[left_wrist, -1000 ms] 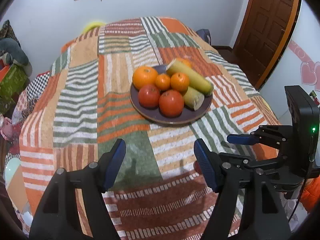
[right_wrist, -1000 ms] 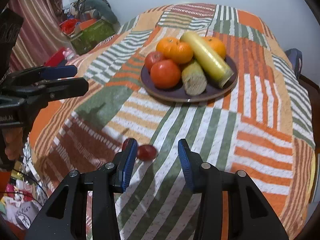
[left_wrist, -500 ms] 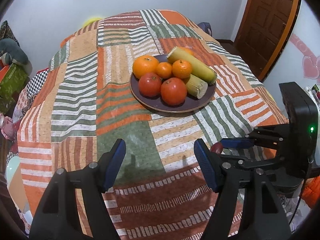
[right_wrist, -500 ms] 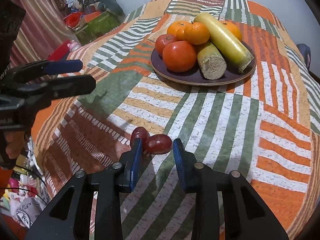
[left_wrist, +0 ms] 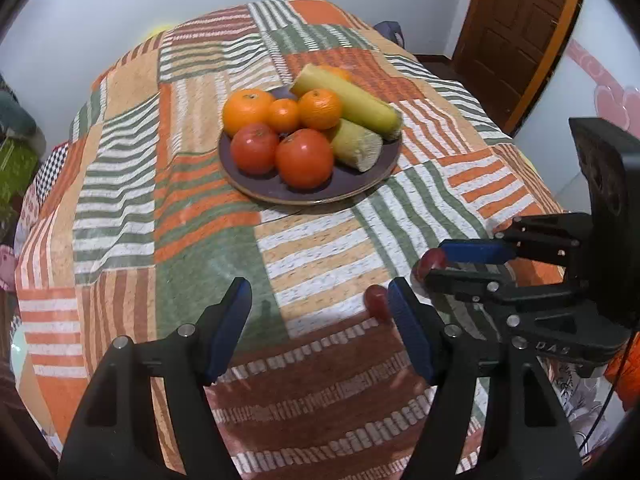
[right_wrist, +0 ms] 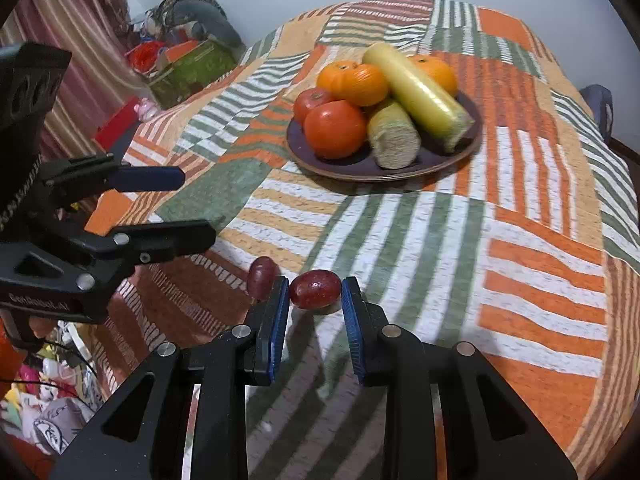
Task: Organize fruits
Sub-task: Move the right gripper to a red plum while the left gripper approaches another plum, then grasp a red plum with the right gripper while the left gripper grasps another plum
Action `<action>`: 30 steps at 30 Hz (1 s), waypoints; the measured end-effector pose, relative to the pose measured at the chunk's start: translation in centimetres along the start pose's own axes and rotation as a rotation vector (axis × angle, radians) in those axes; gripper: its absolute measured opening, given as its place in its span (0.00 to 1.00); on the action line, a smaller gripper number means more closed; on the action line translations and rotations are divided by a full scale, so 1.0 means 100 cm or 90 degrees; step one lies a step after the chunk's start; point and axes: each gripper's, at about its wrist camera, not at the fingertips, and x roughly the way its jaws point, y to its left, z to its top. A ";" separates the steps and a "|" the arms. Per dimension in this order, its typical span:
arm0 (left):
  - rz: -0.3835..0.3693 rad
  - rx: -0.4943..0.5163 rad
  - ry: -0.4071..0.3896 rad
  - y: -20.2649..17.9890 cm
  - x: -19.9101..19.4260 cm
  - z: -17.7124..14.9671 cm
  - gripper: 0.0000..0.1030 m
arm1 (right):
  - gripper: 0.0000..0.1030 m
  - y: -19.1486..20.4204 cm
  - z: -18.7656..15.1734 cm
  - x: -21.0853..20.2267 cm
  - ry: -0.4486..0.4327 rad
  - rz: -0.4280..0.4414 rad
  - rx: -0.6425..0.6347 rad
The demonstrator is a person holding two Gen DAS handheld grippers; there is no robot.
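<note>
A bench [right_wrist: 540, 208] covered in a patchwork striped cloth of orange, green and white fills both views. Toward its far side sits a dark round plate [right_wrist: 360, 168] piled with fruit: two red tomatoes [left_wrist: 304, 158], several oranges [left_wrist: 248, 110] and two pale yellow-green cane pieces [right_wrist: 416, 94] leaning across the heap. The plate looks like the collecting place for the fruit.

Two small dark red grapes lie loose on the cloth near the front edge, well apart from the plate. The right gripper [right_wrist: 314, 302] points down at them; its blue-padded fingers have just been closing, and they now pinch the right-hand grape [right_wrist: 315, 289] from either side, one pad on each end. The grape seems to rest on the cloth, or just above it. The second grape [right_wrist: 262, 278] sits just outside the gripper's left finger, touching or nearly touching it, and is not held.

The left gripper [left_wrist: 318, 328] hovers close by over the same corner, its fingers spread with only cloth between them. Seen from its own camera, the second grape [left_wrist: 376, 300] lies just beside its right-hand finger, so it looks poised to take that one.

By my judgement, the held grape is gripped across its length so it will not roll free when carried to the plate
</note>
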 end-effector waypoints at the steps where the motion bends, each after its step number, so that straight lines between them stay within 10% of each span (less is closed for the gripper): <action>1: 0.000 0.005 -0.002 -0.004 0.001 0.001 0.68 | 0.24 -0.003 -0.001 -0.004 -0.003 -0.004 0.001; 30: -0.028 0.066 0.078 -0.038 0.049 -0.008 0.27 | 0.24 -0.025 -0.009 -0.026 -0.033 -0.006 0.029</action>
